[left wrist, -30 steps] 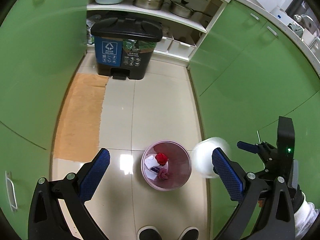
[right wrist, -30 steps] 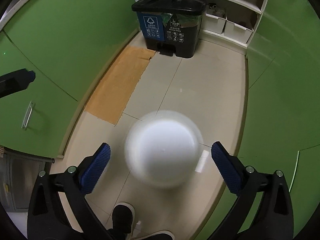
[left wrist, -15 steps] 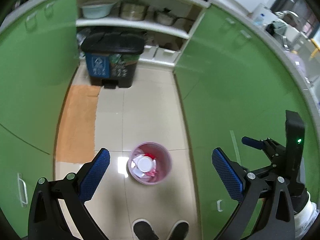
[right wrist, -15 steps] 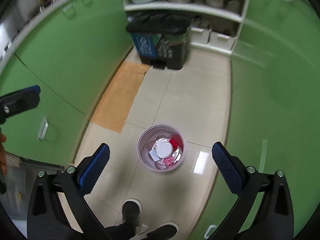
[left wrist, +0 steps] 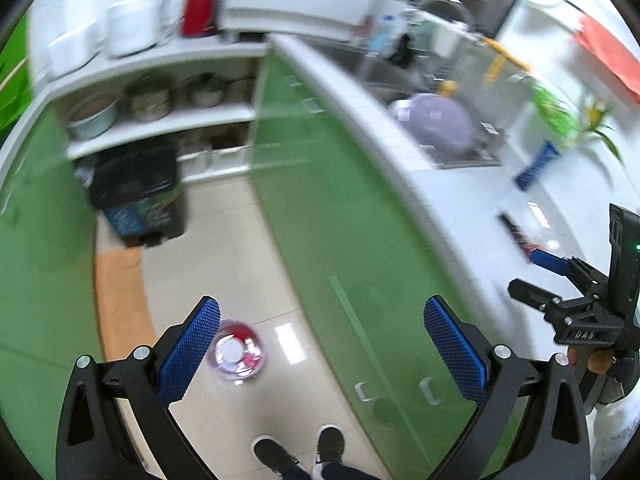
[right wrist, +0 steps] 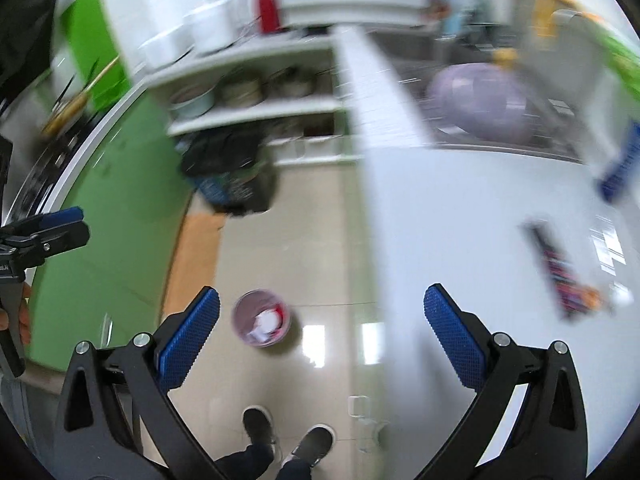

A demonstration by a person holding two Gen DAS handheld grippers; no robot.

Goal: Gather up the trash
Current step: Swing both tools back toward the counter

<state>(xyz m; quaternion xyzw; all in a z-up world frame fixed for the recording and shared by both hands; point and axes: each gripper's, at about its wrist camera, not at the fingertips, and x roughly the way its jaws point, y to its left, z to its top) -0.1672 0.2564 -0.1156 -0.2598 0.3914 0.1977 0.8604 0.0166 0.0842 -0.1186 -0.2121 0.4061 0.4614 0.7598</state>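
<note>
Left wrist view: the left gripper [left wrist: 322,340] hangs with jaws wide apart and empty above the floor, the pink bin [left wrist: 239,356] just beside its left pad. The dark wrapper [left wrist: 516,232] lies on the white bench [left wrist: 460,208], well right of the bin.

Right wrist view: the right gripper [right wrist: 322,338], jaws spread and empty, faces the bench [right wrist: 460,216]. The wrapper [right wrist: 560,268], right of the bin [right wrist: 262,323], runs lengthwise away from the camera, tilted; best closing across its narrow width.
</note>
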